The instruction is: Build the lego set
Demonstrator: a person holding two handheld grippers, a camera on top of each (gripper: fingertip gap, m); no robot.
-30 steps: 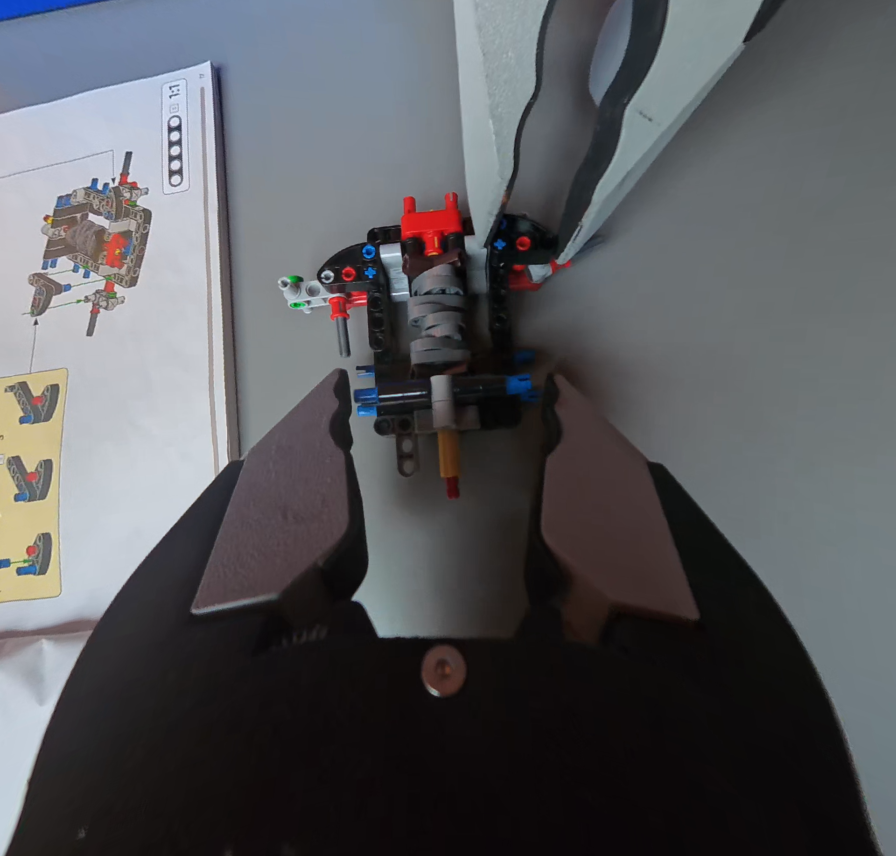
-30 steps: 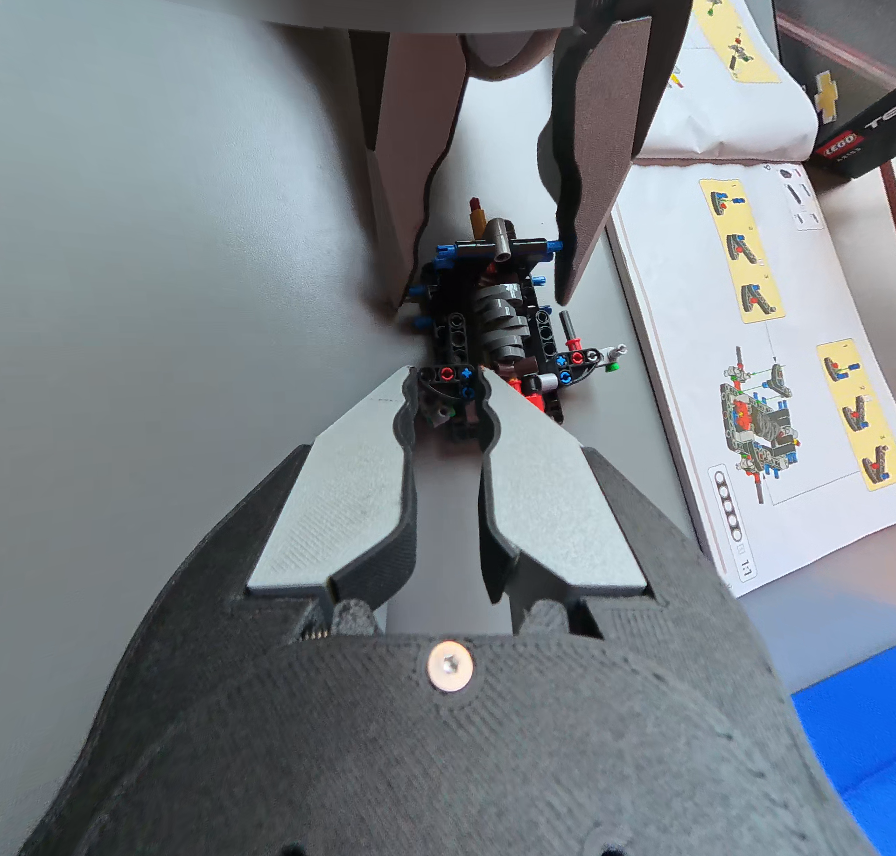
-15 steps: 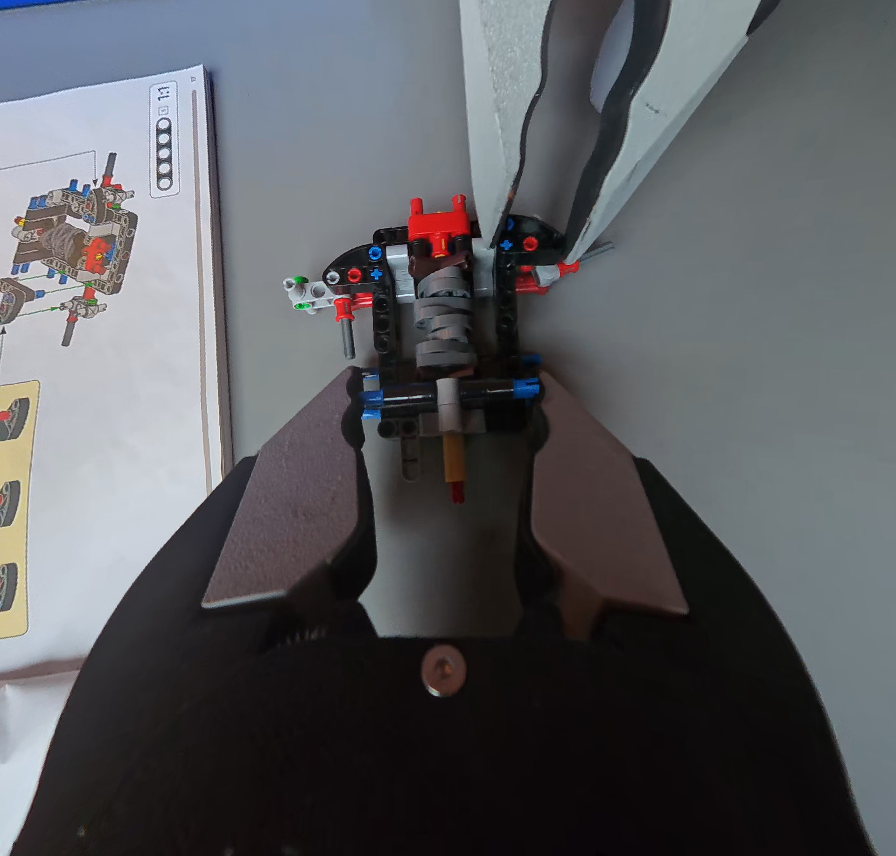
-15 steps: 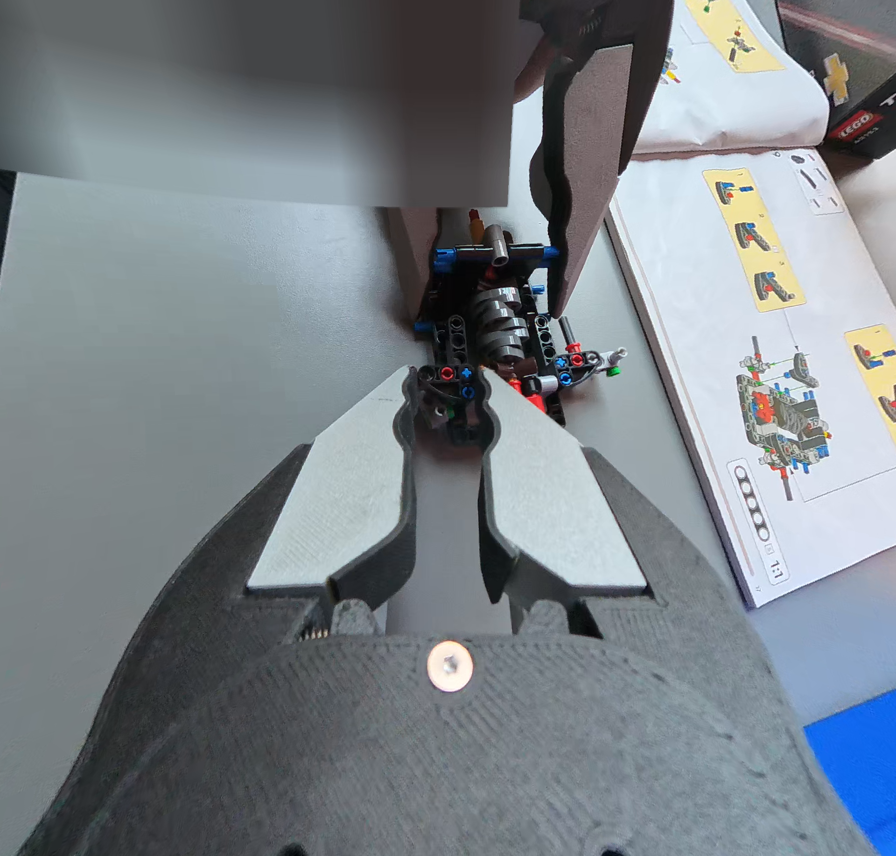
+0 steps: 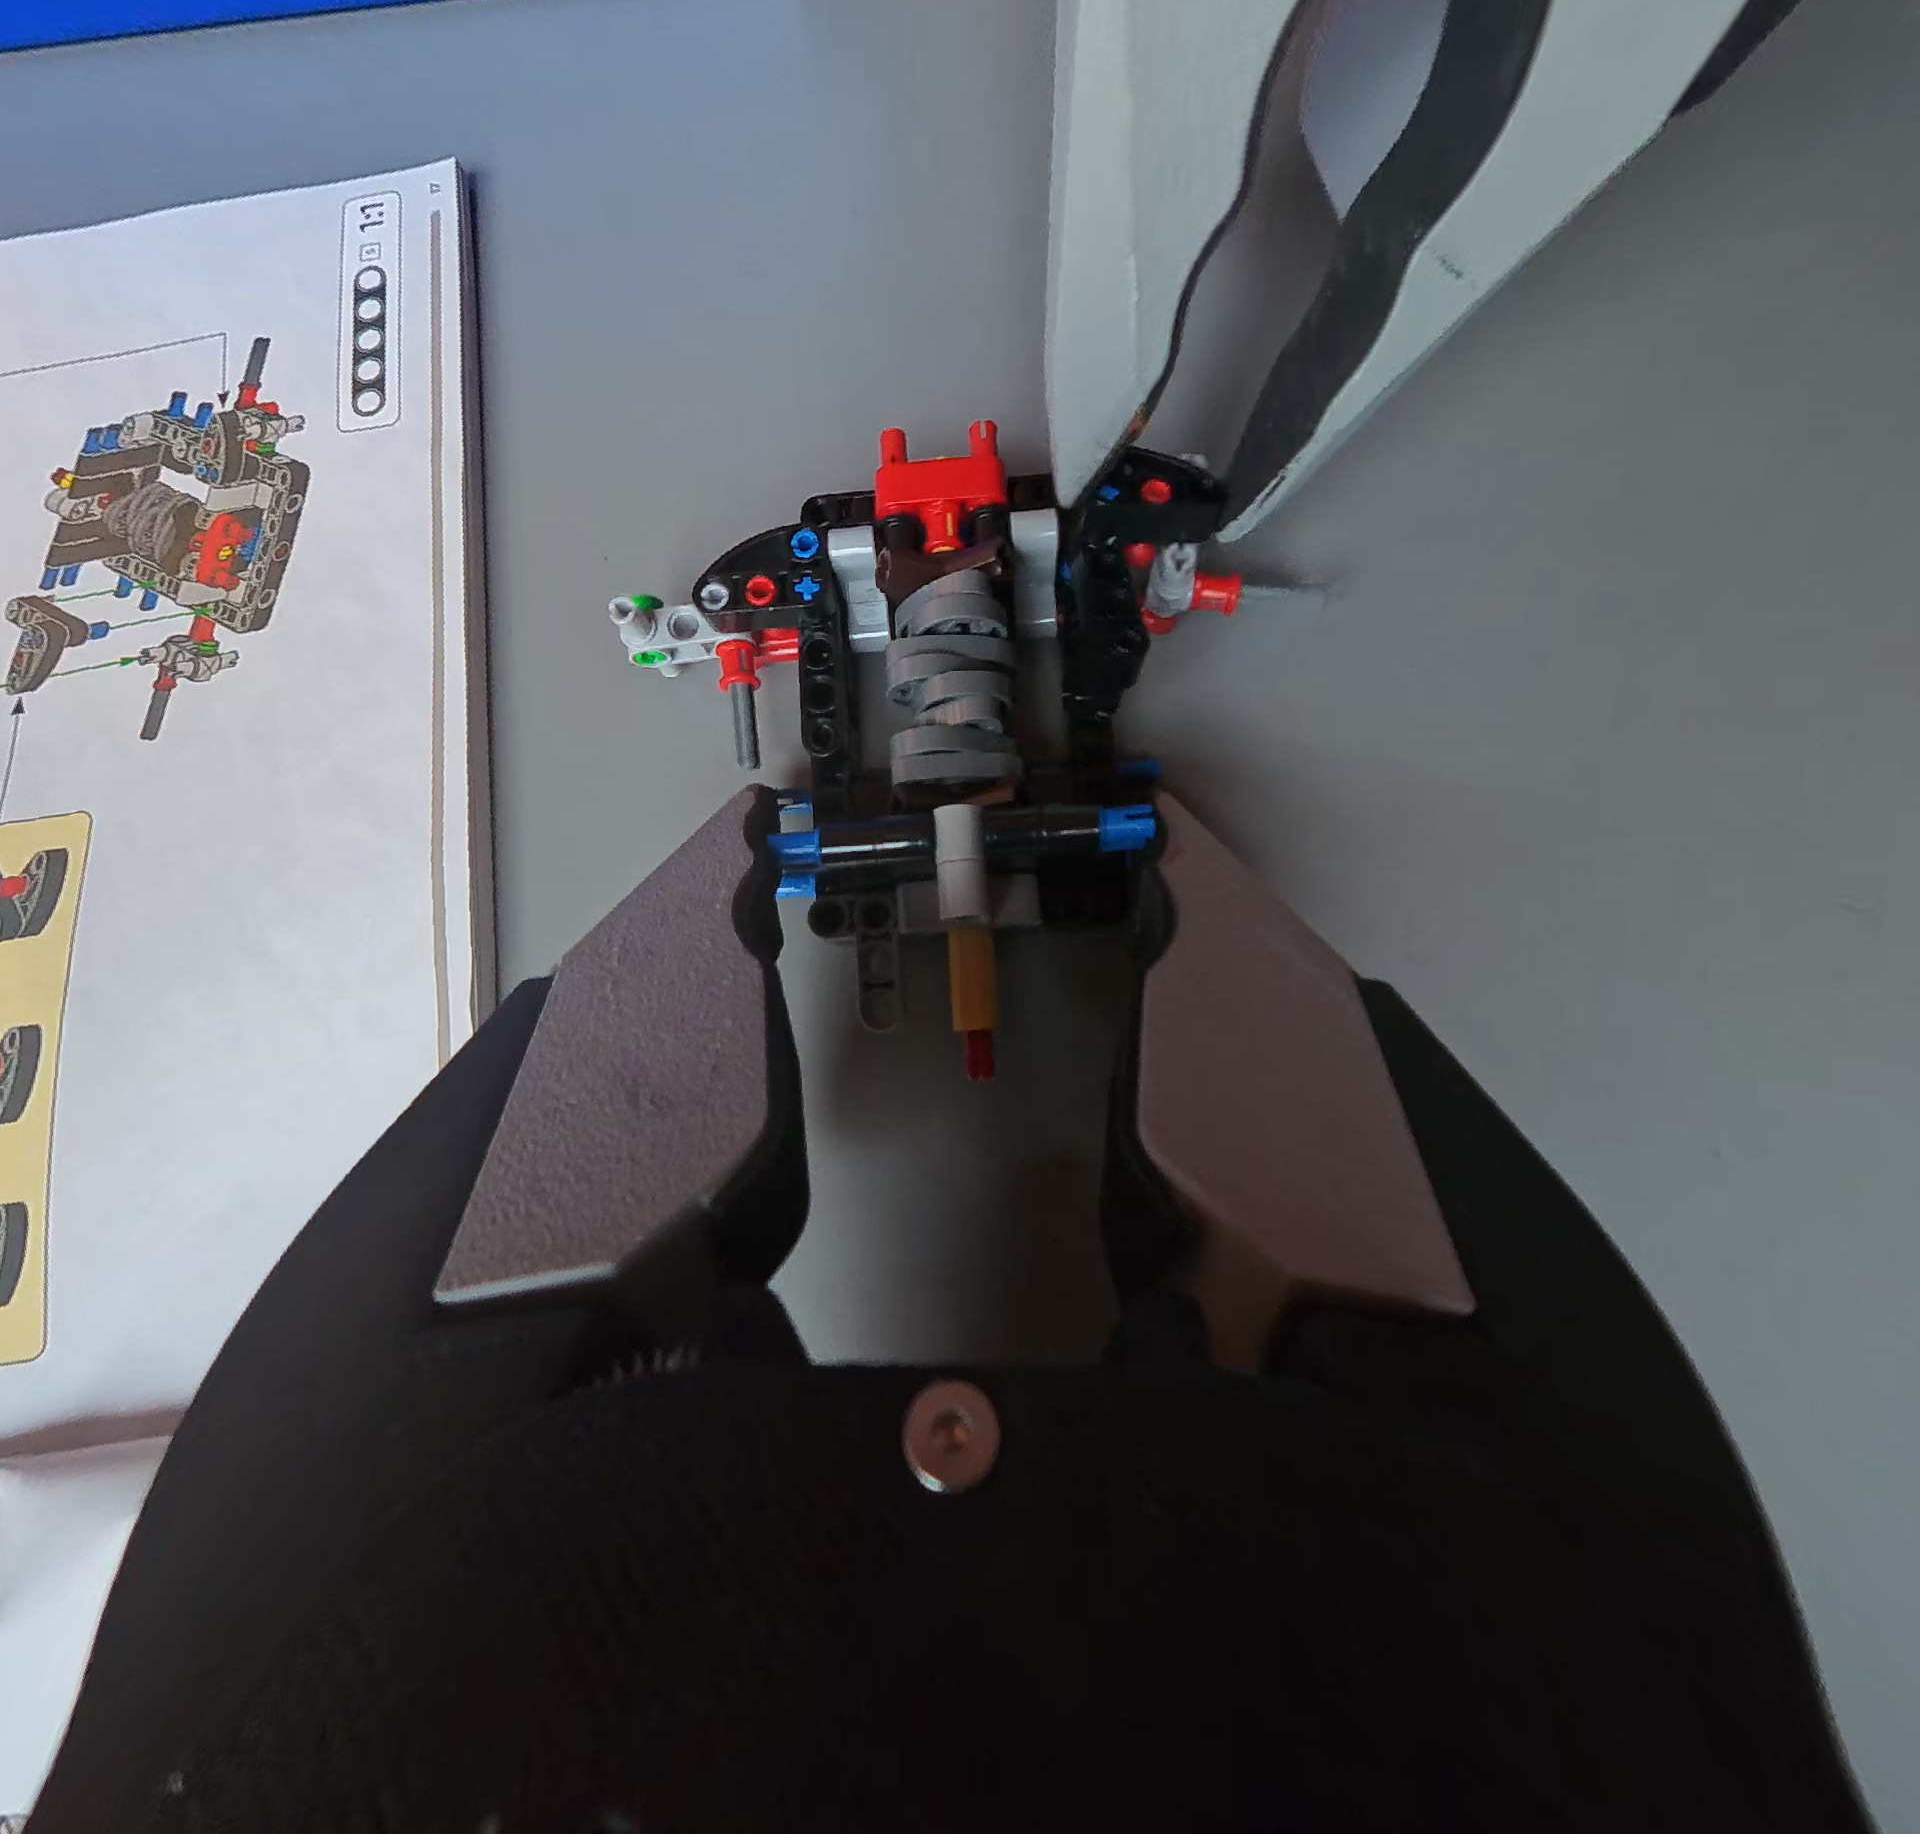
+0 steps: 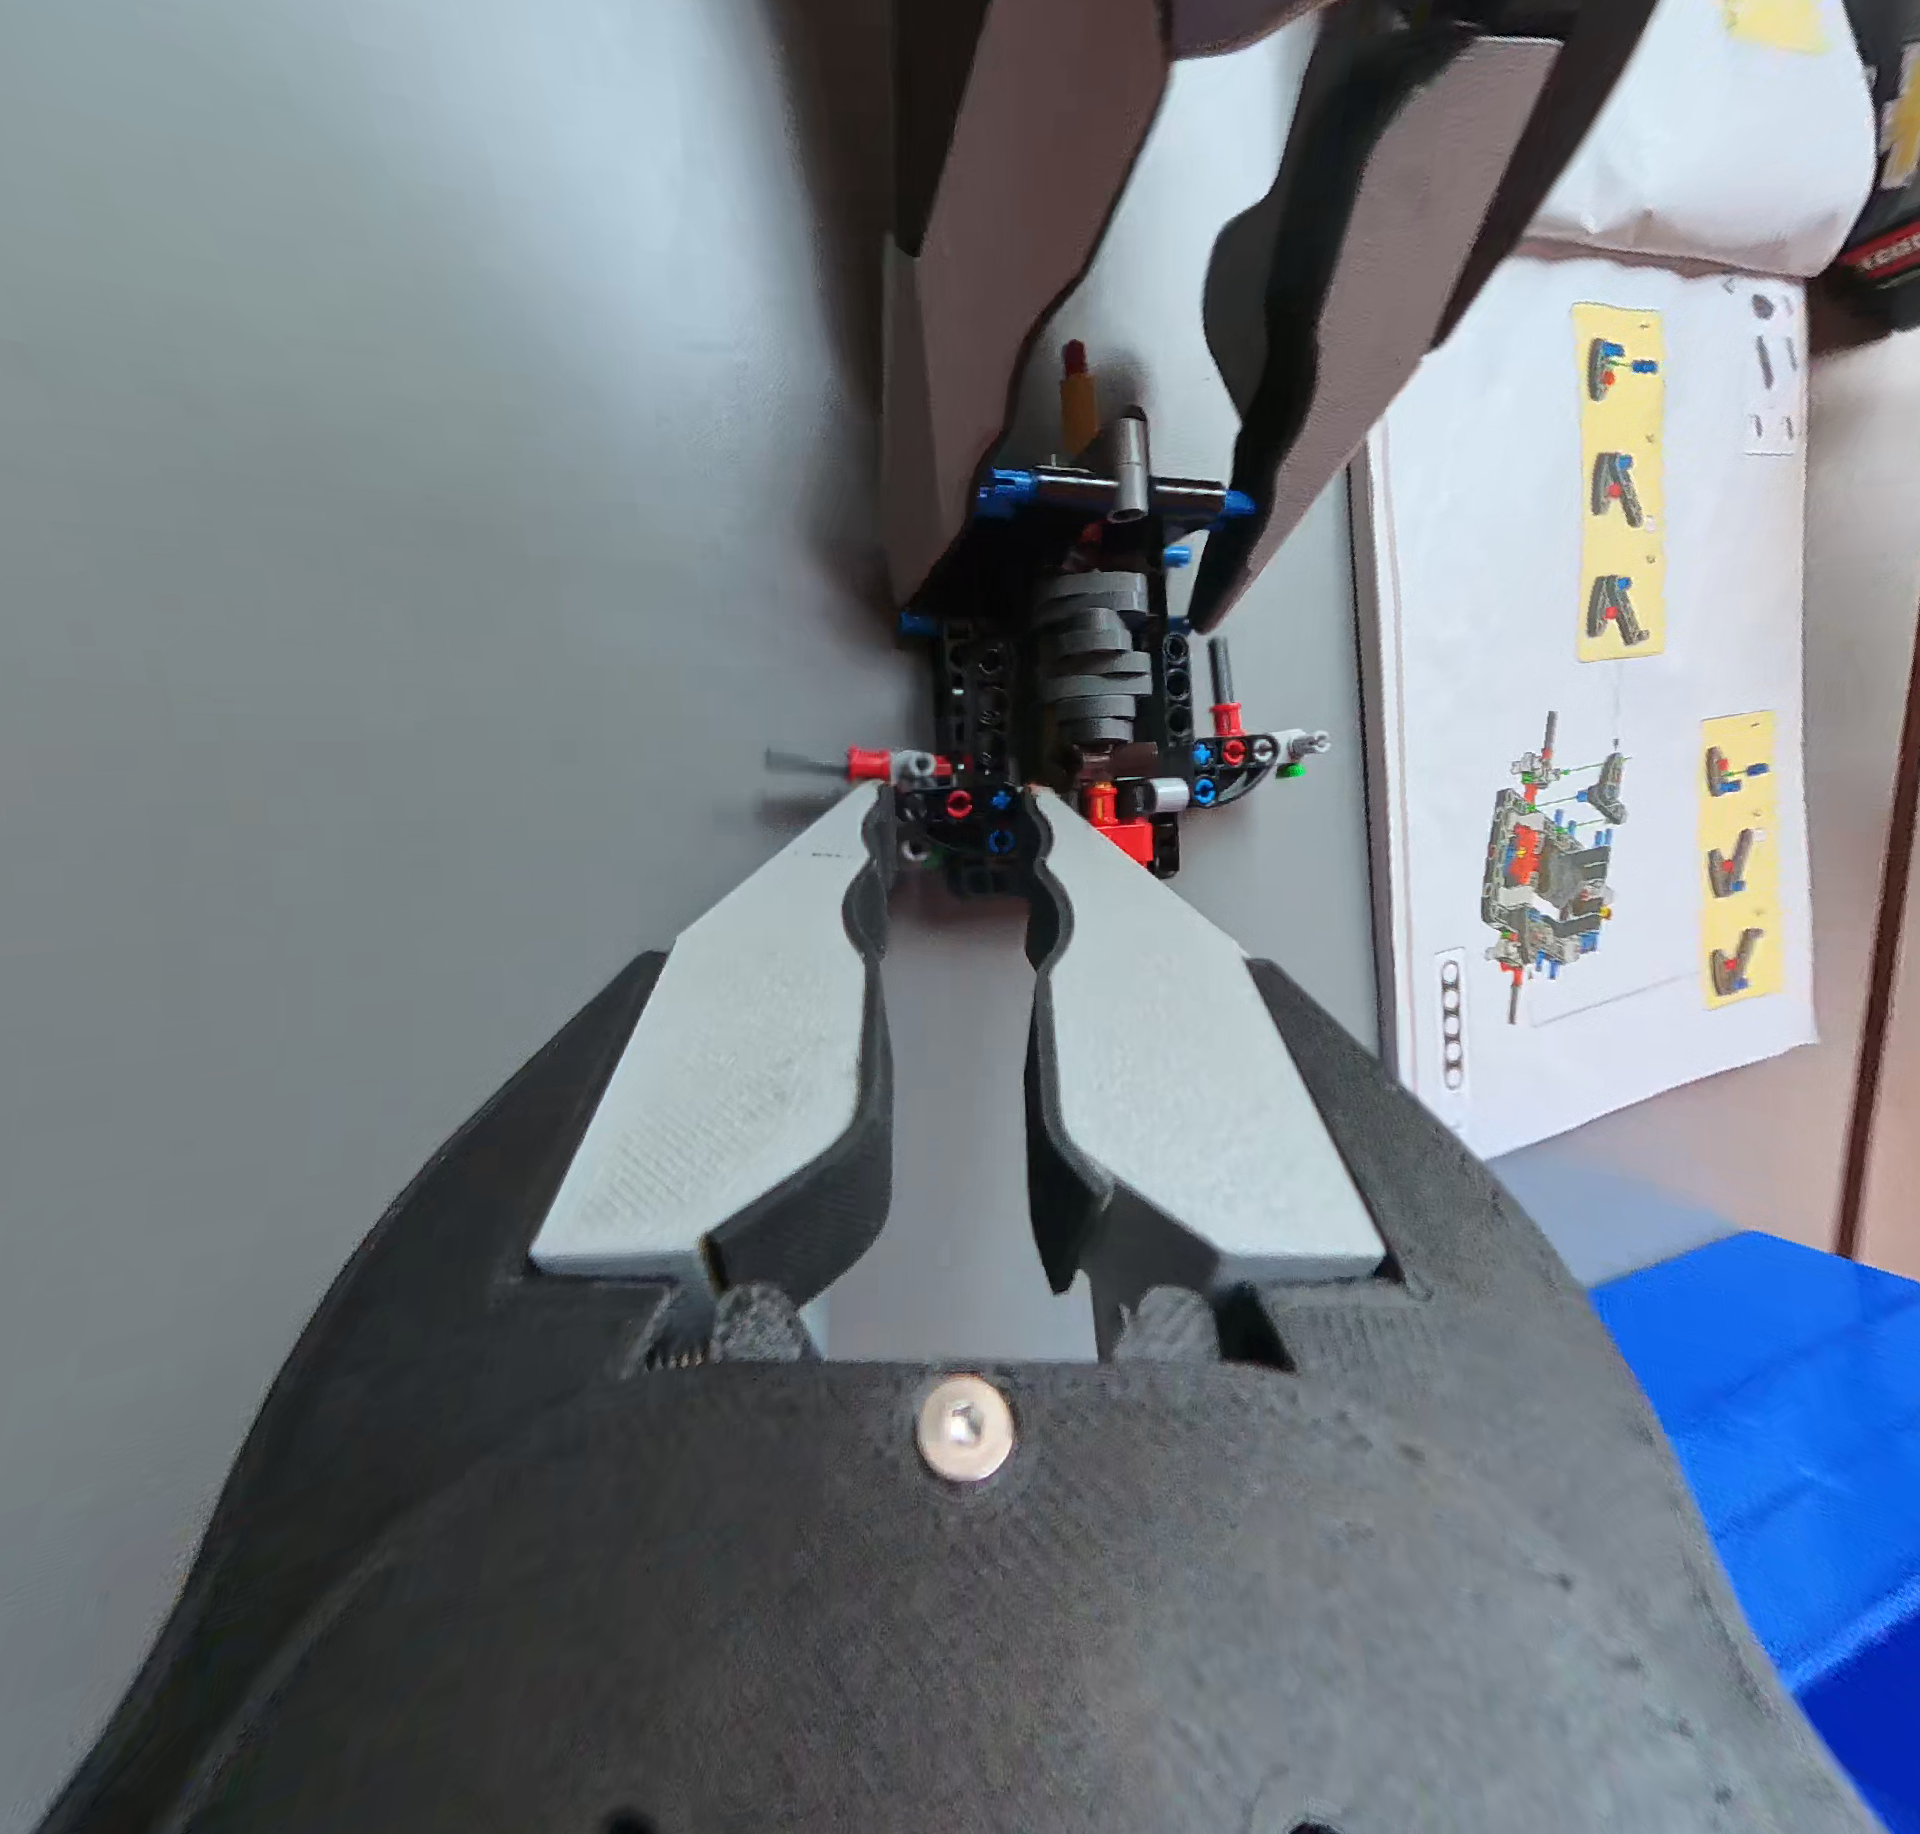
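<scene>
Lego model (image 5: 961, 683) sits on the grey table (image 5: 1558, 849), between my two grippers, with the booklet (image 5: 239, 745) lying open just beside it. From my left wrist camera I see my left gripper (image 5: 961, 849) closed in on the near end of the model: its brown fingers (image 5: 665, 1005) press against the blue pin ends of the black crossbar, one on each side, so it is pinching the frame across its width. A tan axle with a red tip and a short grey beam stick out of that end toward the camera, into the gap between the fingers. Down the middle of the frame runs a stack of grey offset discs, with a red block at the far end.

At that far end my right gripper (image 5: 1153, 496) comes in from above. In my right wrist camera its grey fingers (image 6: 748, 1005) are drawn close, clamped on a curved black piece (image 6: 961, 828) at the model's corner, with blue and red pins showing between the tips. A red-and-grey pin assembly (image 6: 883, 764) juts out sideways there, touching the left fingertip. On the opposite side a matching curved black piece with a white connector and green dots hangs off toward the booklet.

A blue bin (image 6: 1766, 1472) stands at the table's edge, well apart from the model, and a dark box (image 6: 1881, 257) lies beyond the booklet.
</scene>
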